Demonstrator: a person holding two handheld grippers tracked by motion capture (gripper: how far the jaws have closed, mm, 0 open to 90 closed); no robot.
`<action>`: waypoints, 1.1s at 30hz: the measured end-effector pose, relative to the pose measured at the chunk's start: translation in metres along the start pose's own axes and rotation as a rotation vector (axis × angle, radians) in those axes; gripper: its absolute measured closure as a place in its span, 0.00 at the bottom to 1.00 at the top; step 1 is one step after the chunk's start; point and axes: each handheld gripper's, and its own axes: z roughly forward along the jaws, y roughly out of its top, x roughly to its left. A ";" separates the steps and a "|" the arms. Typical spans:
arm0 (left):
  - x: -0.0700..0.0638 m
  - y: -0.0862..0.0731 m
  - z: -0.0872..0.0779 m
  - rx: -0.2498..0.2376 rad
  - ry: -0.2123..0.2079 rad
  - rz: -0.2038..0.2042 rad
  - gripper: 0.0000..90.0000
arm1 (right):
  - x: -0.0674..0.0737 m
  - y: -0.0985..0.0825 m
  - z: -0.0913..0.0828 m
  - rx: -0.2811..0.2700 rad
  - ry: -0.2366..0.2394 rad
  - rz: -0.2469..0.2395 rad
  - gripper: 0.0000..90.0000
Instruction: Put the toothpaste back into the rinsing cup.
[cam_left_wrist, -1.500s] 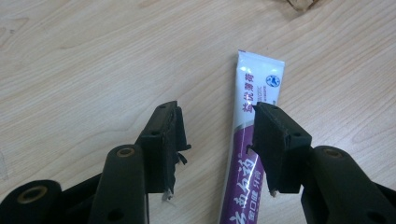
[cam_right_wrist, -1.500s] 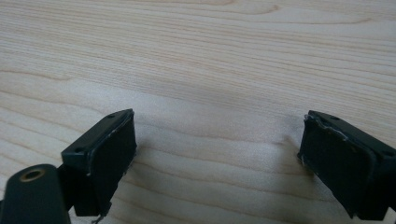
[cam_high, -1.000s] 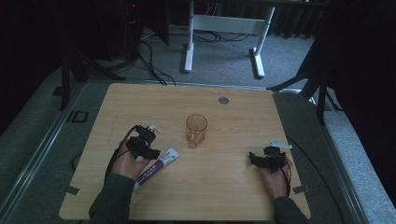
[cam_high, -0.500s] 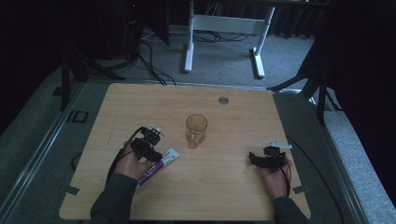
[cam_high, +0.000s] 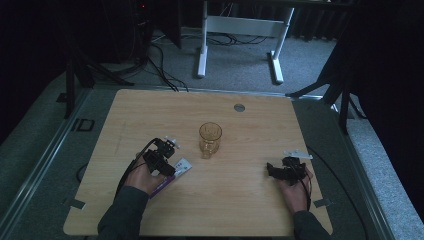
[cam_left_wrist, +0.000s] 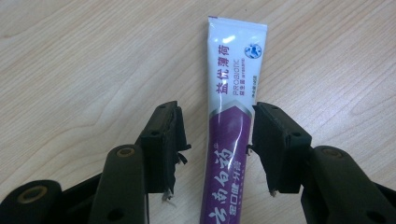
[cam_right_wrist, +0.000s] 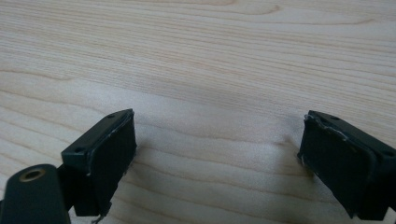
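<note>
Left claw (cam_left_wrist: 215, 144) released astride toothpaste tube (cam_left_wrist: 231, 116); right claw (cam_right_wrist: 217, 154) released over wooden table (cam_high: 240, 200).

"PROBIONIC" and Chinese "益优薄荷" on the toothpaste tube (cam_left_wrist: 231, 135)

Wooden table (cam_high: 250, 210), toothpaste tube (cam_left_wrist: 231, 130), glass mug (cam_high: 210, 139)

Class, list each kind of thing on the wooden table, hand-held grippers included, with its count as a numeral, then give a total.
Toothpaste tube: 1
Amber glass mug: 1
Hand-held gripper: 2, the left hand-held gripper and the right hand-held gripper
Total: 4
</note>
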 end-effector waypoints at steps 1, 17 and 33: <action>0.000 0.000 0.001 0.003 -0.001 0.001 0.57 | 0.000 0.000 0.000 0.000 0.000 0.000 0.12; -0.003 0.000 0.010 0.049 -0.002 0.019 0.57 | 0.000 0.000 0.000 0.000 0.001 0.000 0.12; -0.006 0.000 0.021 0.099 0.007 0.042 0.58 | 0.000 0.000 0.000 0.001 0.000 0.000 0.12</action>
